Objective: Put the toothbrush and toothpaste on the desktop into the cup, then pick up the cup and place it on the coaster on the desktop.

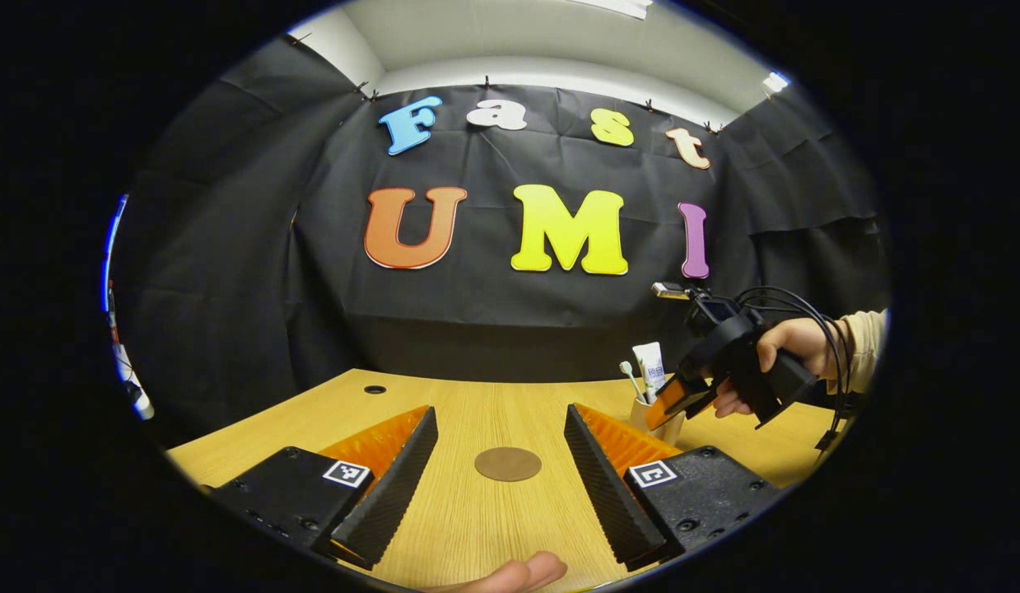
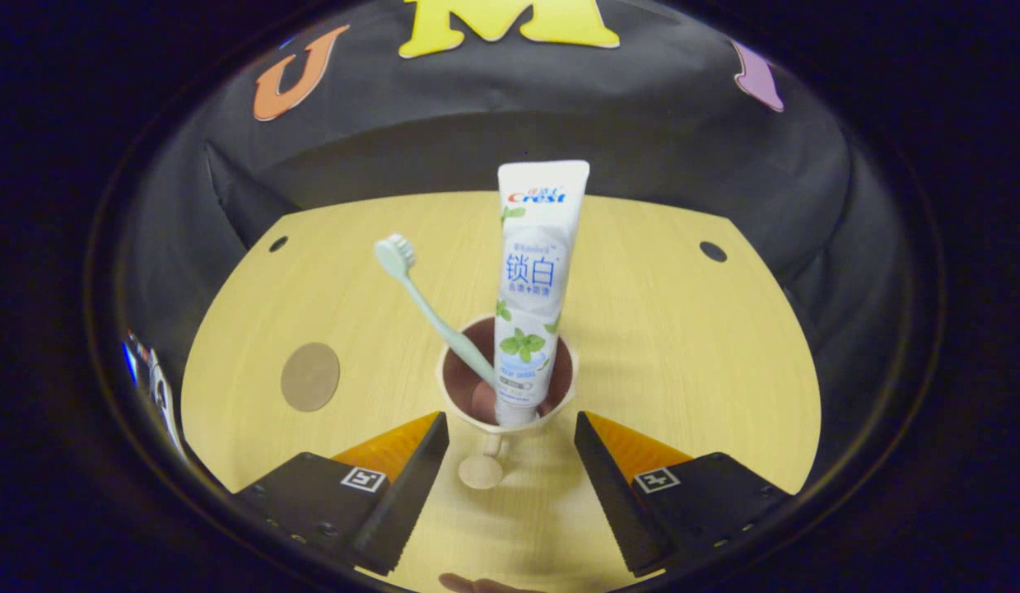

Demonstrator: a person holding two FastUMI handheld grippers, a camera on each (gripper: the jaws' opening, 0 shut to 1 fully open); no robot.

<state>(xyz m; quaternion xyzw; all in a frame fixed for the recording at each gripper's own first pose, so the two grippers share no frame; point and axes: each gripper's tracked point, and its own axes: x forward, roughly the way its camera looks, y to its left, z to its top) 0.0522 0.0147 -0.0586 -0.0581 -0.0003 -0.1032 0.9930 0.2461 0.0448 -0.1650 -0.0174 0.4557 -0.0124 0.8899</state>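
A beige cup (image 2: 507,375) stands upright on the wooden desk (image 2: 682,346), its small handle (image 2: 482,469) turned toward my right gripper (image 2: 510,428). A pale green toothbrush (image 2: 427,309) and a white toothpaste tube (image 2: 530,280) stand inside it. The right gripper is open, with a finger on each side of the handle and just short of the cup. A round brown coaster (image 2: 309,376) lies to the cup's left. In the left gripper view the coaster (image 1: 508,464) lies ahead of my open left gripper (image 1: 500,416). Off to the right, the right gripper (image 1: 678,399) is at the cup (image 1: 673,428).
A hand (image 1: 794,342) in a beige sleeve holds the right gripper, with cables trailing behind it. Cable holes (image 2: 713,251) (image 2: 277,244) sit near the desk's far corners. The black cloth wall closes the desk's back and sides. A fingertip (image 1: 518,572) shows at the near edge.
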